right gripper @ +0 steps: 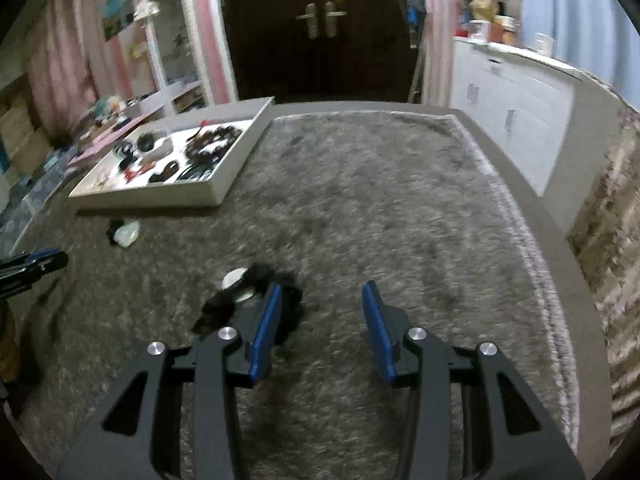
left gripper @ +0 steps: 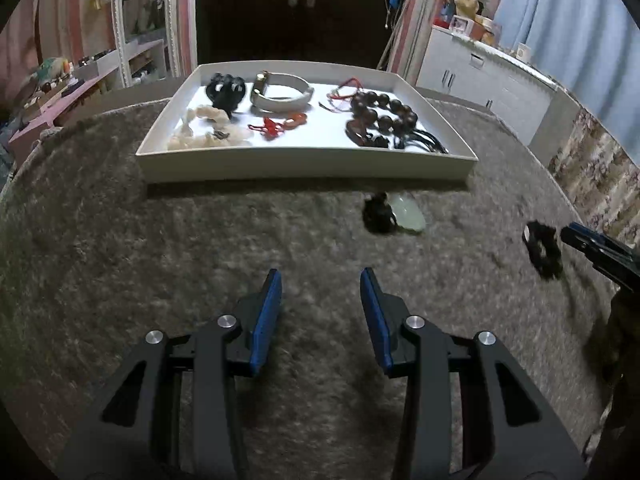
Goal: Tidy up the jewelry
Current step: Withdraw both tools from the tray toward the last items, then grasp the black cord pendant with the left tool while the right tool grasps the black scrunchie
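A white tray stands on the grey rug and holds several bracelets and bead strings; it also shows in the right wrist view. A pale green jade pendant on a black cord lies on the rug just in front of the tray, seen too in the right wrist view. A black fuzzy ring with a white tag lies on the rug beside and partly under my right gripper's left finger; it shows at the right in the left wrist view. My left gripper is open and empty above the rug. My right gripper is open.
The grey shaggy rug covers the table. A white cabinet stands at the right, pink shelves at the left, dark doors behind. The right gripper's tip enters the left wrist view.
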A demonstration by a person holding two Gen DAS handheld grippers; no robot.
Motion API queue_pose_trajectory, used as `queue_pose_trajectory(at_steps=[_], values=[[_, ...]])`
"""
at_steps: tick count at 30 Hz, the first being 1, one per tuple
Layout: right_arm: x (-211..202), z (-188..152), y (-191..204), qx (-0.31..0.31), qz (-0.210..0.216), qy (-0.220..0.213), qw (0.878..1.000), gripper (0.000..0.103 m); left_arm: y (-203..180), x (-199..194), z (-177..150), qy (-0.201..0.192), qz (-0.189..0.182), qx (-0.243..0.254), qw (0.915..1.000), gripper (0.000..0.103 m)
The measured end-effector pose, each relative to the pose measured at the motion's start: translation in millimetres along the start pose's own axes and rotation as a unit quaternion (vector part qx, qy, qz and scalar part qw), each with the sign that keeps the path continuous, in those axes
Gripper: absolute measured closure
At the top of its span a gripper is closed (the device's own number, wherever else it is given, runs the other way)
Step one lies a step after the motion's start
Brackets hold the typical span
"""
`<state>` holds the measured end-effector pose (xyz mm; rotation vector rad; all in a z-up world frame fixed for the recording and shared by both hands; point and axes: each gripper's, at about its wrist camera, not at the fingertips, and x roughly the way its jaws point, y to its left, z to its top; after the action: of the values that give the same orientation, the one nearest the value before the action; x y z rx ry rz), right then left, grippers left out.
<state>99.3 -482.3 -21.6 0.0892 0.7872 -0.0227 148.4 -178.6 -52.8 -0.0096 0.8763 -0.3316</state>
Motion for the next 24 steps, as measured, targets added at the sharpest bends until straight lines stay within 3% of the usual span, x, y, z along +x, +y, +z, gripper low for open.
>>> queue_pose_trajectory(at_steps=[5,6,9,13,20,22,24], values=[[21.5,4.5,17.0,-0.048,0.018,0.028,0.998,0.065,-11.0,0.3,5.9,-0.005,0.006,0.007,0.9999,0.056],[28.4,5.2,19.5,-0.061,0.014,0.04,0.997,0.082,-13.1,1.4,9.1,-0.007,0.007,0.01,0.9999,0.056],[35.5,8.5,20.8,-0.076,0.013,0.038,0.996,0.093,-19.4,3.8,20.5,-0.012,0.009,0.022,0.9997,0.056],[38.3,22.3,0.3,-0.034,0.013,0.012,0.999,0.094,-25.3,17.1,36.6,-0.011,0.021,0.031,0.9992,0.056],[42.1,25.0,-6.1,-0.014,0.016,0.011,1.0,0.094,-42.0,47.7,50.7,0.006,0.016,0.048,0.9987,0.056],[43.3,25.8,-6.3,-0.014,0.015,0.014,1.0,0.094,-47.0,56.3,52.4,0.013,0.012,0.05,0.9986,0.062],[45.6,25.5,-3.6,-0.018,0.013,0.018,1.0,0.094,-50.5,60.8,53.4,0.011,0.007,0.05,0.9987,0.079]])
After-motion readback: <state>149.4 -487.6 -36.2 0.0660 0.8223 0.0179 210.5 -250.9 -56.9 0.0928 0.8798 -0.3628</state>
